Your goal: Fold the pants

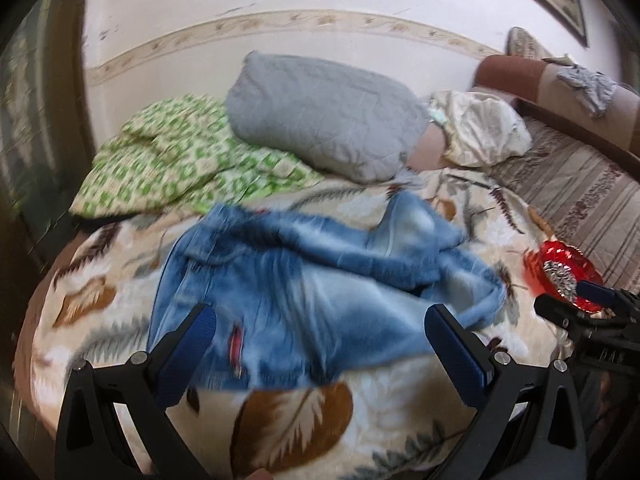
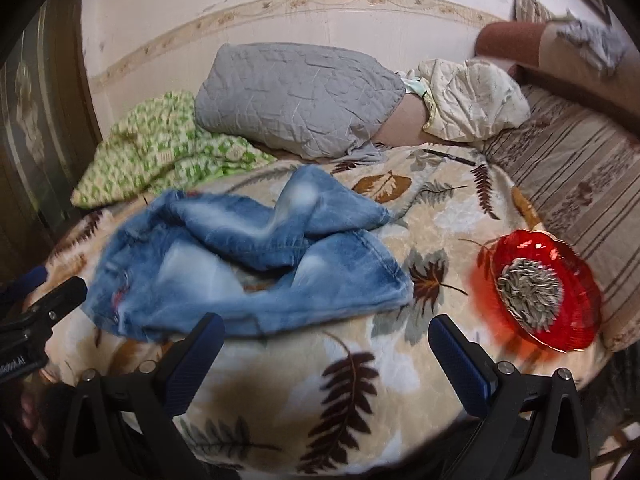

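The left gripper (image 1: 320, 330) is hovering with jaws spread wide, gripping nothing, above the crumpled blue jeans (image 1: 304, 276) that are lying on the leaf-patterned blanket (image 1: 296, 412). The right gripper (image 2: 326, 342) is likewise gaping empty, just short of the jeans' hem. A red bowl of sunflower seeds (image 2: 544, 292) is sitting nearby.

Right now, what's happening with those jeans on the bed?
A person is getting ready to fold the blue jeans, which lie crumpled on the leaf-patterned blanket. The left hand-held gripper and the right hand-held gripper are both open and hold nothing. A red bowl of seeds sits on the blanket to the right of the jeans.
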Motion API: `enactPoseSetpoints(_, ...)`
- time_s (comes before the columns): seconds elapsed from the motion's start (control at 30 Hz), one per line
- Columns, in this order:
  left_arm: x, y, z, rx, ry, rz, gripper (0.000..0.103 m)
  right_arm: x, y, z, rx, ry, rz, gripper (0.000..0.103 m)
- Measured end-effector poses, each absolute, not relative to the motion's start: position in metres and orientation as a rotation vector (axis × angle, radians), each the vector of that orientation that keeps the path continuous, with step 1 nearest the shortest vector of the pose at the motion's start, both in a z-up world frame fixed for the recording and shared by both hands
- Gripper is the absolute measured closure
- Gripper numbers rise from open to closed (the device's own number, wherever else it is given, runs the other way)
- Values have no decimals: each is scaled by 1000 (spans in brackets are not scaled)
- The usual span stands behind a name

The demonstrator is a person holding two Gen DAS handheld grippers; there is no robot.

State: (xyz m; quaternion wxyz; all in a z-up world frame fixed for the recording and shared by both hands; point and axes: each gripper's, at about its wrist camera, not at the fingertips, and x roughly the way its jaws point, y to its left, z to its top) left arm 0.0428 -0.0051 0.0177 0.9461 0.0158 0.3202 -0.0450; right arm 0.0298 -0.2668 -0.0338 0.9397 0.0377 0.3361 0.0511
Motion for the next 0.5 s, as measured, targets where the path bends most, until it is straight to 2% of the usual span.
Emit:
enactPoseSetpoints(0.27, 113, -40, 31, 190, 657, -185, 0, 87, -314, -21, 71, 668, 72, 0)
enactPoseSetpoints(0.43, 189, -76, 15, 201, 766, -374, 0, 158, -337, -27, 146, 748, 185, 0)
enactPoseSetpoints(0.5, 220, -94, 3, 222, 819, -442, 0, 189, -341, -39, 154, 799, 216, 6)
